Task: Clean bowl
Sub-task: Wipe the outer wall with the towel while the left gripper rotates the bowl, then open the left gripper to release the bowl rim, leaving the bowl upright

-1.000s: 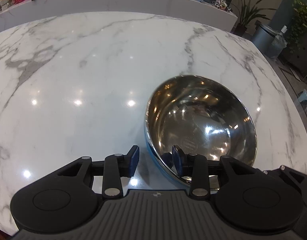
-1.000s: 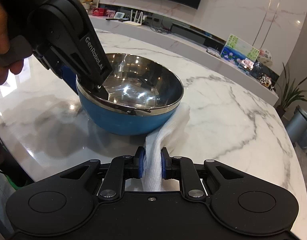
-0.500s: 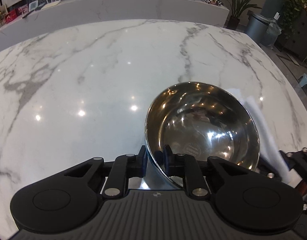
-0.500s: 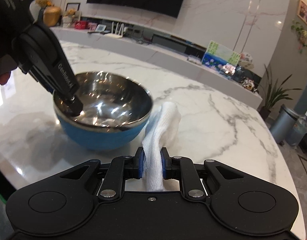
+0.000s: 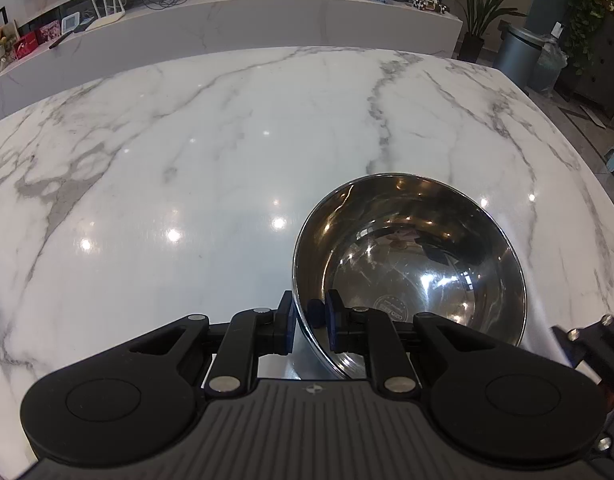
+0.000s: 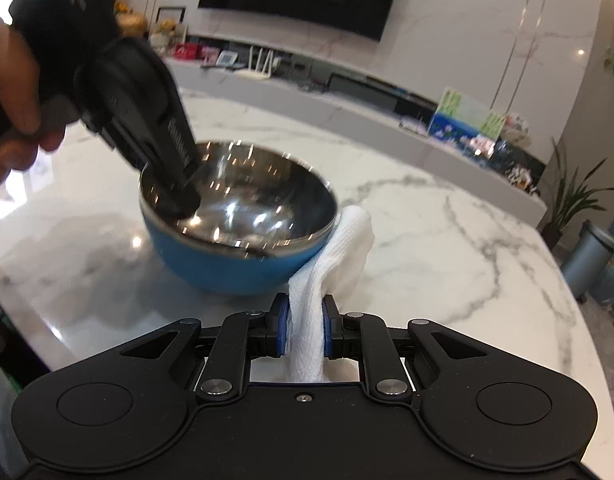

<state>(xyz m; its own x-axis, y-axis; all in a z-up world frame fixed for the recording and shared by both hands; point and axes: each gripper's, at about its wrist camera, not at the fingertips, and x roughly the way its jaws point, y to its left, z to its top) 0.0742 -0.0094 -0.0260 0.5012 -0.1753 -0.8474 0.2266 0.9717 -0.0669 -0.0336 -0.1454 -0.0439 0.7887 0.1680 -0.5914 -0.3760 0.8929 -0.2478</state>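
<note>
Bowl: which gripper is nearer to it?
Left. The left gripper is clamped on the bowl rim; the right gripper sits just short of it, holding the white cloth.

That bowl (image 5: pixel 411 264) is looking like polished steel inside, mirror-shiny and throwing reflections everywhere, while its outside (image 6: pixel 227 264) is showing a smooth blue coat with a soft sheen. The cloth (image 6: pixel 331 260) is looking like white woven fabric with a bumpy, waffle-ish texture, totally matt. The table (image 5: pixel 227 160) is reading as glossy white marble with grey veins, bouncing the lights. Both the left gripper (image 5: pixel 310 322) and right gripper (image 6: pixel 303 330) are looking like matt black plastic with blue pads.
</note>
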